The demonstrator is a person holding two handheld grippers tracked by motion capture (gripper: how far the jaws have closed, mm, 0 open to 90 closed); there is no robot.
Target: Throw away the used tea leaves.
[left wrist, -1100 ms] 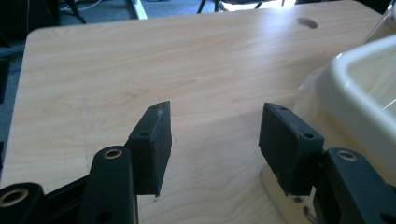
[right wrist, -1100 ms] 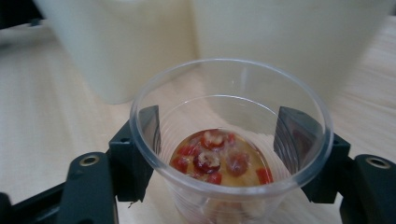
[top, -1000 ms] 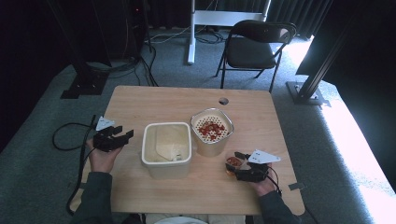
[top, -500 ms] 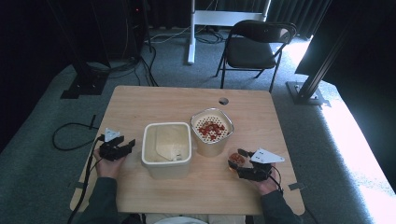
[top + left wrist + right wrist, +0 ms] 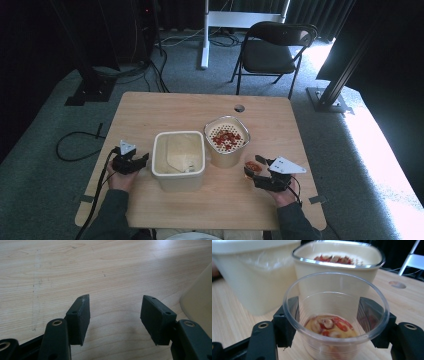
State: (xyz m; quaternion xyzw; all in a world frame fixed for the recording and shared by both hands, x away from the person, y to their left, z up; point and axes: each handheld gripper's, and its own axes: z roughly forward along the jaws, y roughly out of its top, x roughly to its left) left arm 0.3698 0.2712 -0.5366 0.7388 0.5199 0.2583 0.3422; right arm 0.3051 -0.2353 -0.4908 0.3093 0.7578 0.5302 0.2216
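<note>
My right fingers (image 5: 332,322) grip the cup (image 5: 335,315).
My left fingers (image 5: 115,317), empty, have just been opening over the worktop (image 5: 75,270) left of the tub (image 5: 178,160).

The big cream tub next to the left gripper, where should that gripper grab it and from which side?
Probably the cream tub's near rim, from its left side: the open left gripper sits beside that wall, and the tub is wider than the jaws, so pinch wall and rim.

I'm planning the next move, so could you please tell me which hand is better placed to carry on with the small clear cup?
Right. Its tool is shut on the clear cup near the strainer bowl; the left tool is open over bare table.
</note>
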